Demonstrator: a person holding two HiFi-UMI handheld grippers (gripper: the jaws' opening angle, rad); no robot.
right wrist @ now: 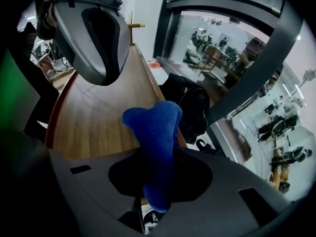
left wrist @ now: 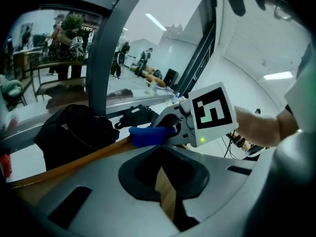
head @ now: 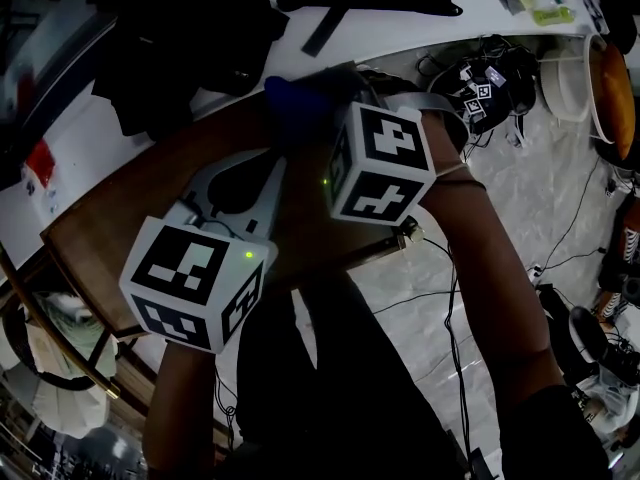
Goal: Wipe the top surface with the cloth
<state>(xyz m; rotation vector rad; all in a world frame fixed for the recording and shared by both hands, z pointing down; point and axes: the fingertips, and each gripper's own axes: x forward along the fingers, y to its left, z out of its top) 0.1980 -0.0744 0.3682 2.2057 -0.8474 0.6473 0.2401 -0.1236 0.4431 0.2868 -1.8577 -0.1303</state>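
Note:
The wooden top (head: 120, 213) runs across the middle of the head view. My right gripper (head: 312, 118) is shut on a blue cloth (head: 298, 103) over the top's far edge. In the right gripper view the cloth (right wrist: 155, 132) sticks up from between the jaws as a bunched strip, above the wood (right wrist: 98, 112). My left gripper (head: 262, 168) hovers over the top just left of the right one, its jaws together and holding nothing. The left gripper view shows the right gripper (left wrist: 177, 125) with the cloth (left wrist: 148, 135) at the wooden edge (left wrist: 74, 164).
A black bag (head: 190, 38) lies on the white table (head: 90, 138) just beyond the wooden top. A brass post (head: 408, 233) stands at the top's near right corner. Cables (head: 480, 78) and a round basin (head: 570, 83) are on the floor to the right.

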